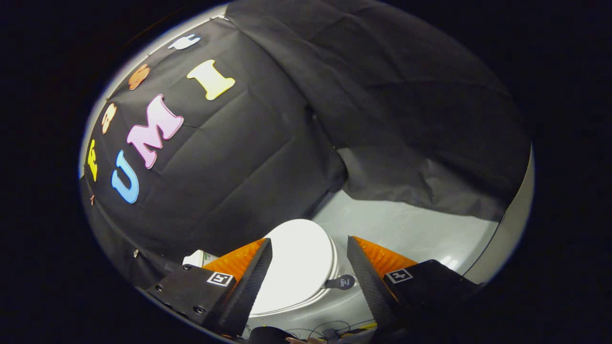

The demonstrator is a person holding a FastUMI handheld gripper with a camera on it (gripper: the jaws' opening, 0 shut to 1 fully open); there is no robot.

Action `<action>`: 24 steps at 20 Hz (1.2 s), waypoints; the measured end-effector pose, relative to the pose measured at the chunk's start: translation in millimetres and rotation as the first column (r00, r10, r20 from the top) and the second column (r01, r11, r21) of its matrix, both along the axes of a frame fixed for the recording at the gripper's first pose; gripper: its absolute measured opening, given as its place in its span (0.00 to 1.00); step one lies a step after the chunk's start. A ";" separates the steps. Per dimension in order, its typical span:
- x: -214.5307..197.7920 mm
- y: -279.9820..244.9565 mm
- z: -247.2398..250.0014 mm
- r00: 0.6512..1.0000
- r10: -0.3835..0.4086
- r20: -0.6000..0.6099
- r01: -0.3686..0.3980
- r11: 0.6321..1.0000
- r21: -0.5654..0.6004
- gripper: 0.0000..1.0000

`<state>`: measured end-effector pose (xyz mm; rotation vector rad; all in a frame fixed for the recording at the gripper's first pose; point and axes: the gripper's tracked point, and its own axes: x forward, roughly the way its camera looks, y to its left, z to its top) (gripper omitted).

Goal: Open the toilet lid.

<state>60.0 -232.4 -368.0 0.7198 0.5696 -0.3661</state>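
Gripper [310, 248] held with fingers spread wide, nothing between pads. Toilet lid [299, 263] down, lay in gap between fingers and beyond them, untouched. Small dark tab [342, 282] at lid's right rim, just beside right finger. Pale floor [411, 229] beyond.

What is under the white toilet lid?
The toilet lid is down flat, so whatever is under it is covered. Around it you can see pale floor. The gripper hangs above with its fingers open, the lid showing between them.
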 end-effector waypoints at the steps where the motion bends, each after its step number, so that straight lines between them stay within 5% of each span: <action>1: -4.1 -0.5 -14.3 1.000 -0.002 -0.031 0.003 0.999 0.033 0.99; 11: -13.3 10.6 -157.6 0.967 0.009 -0.254 0.057 0.966 0.253 1.00; 18: -10.4 33.9 -195.1 0.955 0.067 -0.290 0.030 0.948 0.316 0.97; 22: -11.3 45.9 -207.4 0.947 0.101 -0.305 0.006 0.944 0.331 0.71; 24: -13.3 43.2 -213.9 0.943 0.096 -0.318 0.008 0.950 0.312 0.45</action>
